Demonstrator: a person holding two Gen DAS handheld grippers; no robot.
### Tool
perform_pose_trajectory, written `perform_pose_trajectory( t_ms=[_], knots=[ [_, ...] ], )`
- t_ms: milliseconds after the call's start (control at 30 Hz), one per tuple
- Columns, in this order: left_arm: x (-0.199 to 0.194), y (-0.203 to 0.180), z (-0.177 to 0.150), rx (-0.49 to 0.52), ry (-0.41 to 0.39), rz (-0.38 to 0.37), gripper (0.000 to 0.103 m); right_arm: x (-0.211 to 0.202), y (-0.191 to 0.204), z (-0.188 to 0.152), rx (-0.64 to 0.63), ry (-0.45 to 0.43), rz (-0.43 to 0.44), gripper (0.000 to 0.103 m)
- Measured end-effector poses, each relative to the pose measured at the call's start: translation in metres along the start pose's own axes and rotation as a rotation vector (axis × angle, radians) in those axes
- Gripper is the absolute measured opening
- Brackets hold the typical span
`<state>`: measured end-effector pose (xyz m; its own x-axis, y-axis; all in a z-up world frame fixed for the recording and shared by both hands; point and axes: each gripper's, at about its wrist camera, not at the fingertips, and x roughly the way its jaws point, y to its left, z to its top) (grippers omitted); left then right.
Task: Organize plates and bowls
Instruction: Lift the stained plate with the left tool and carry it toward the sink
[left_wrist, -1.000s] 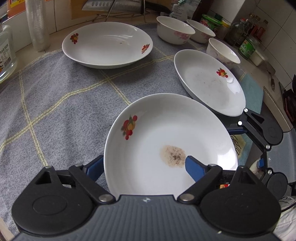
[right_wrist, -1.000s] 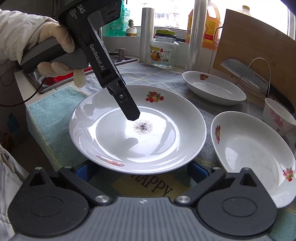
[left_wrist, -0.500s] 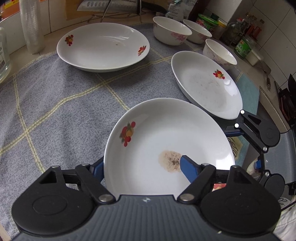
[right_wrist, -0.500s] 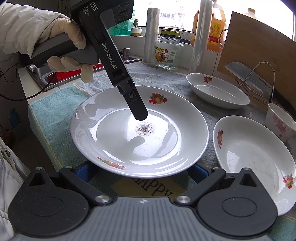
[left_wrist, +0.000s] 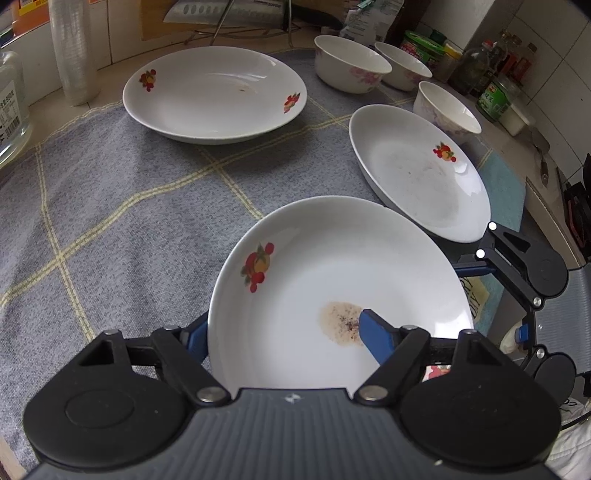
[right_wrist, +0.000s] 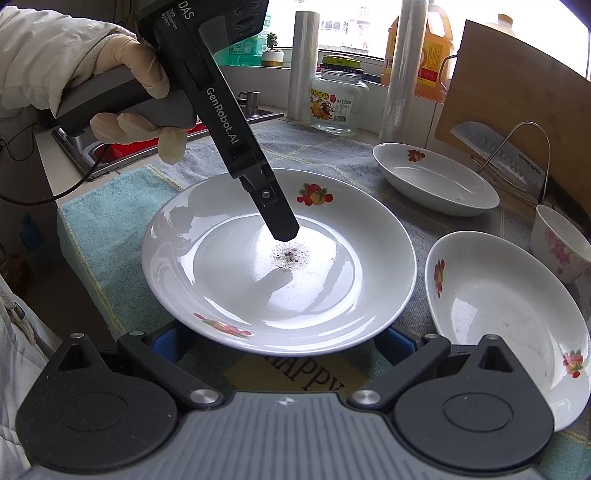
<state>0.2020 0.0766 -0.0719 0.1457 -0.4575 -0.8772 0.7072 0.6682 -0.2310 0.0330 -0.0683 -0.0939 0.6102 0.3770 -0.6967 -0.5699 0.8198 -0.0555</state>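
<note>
A white plate with fruit print and a crumb stain (left_wrist: 332, 266) lies nearest on the grey checked cloth (left_wrist: 110, 206). My left gripper (left_wrist: 280, 325) is closing on it and grips its near side: one blue pad against the outer rim, the other inside by the stain. From the right wrist, its finger (right_wrist: 280, 221) presses into that plate (right_wrist: 240, 295). My right gripper (right_wrist: 284, 339) stands open, its pads peeking out from under the plate's near rim. A second plate (left_wrist: 417, 177) lies to the right and a third (left_wrist: 214, 92) at the back. Three bowls (left_wrist: 351, 68) stand behind.
A gloved hand (right_wrist: 136, 85) holds the left gripper. A glass jar (right_wrist: 338, 103), rolls of film, an oil jug, a wooden board (right_wrist: 517, 92) and a knife on a wire rack line the back. A sink (right_wrist: 92, 147) lies left. Jars and bottles (left_wrist: 495, 96) crowd the corner.
The left gripper's jaws have narrowed: its inner pad slid a little across the plate onto the crumb stain. The plate and the right gripper have stayed where they were.
</note>
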Motion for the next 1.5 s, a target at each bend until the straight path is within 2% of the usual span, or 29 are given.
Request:
perform_pose_trajectory(
  t_ms=[367, 600, 1000, 1500],
  knots=[
    [-0.018, 0.007, -0.004, -0.041, -0.042, 0.027, 0.079, 0.001, 0.002, 0.015, -0.033, -0.001, 0.019, 0.103],
    [-0.036, 0.027, -0.012, -0.083, -0.08, 0.052, 0.08, 0.012, 0.009, 0.034, -0.071, -0.004, 0.037, 0.103],
    [-0.059, 0.075, -0.023, -0.139, -0.121, 0.106, 0.08, 0.053, 0.024, 0.072, -0.121, -0.013, 0.079, 0.103],
    [-0.066, 0.13, -0.022, -0.153, -0.15, 0.146, 0.08, 0.108, 0.031, 0.105, -0.134, 0.0, 0.095, 0.103]
  ],
)
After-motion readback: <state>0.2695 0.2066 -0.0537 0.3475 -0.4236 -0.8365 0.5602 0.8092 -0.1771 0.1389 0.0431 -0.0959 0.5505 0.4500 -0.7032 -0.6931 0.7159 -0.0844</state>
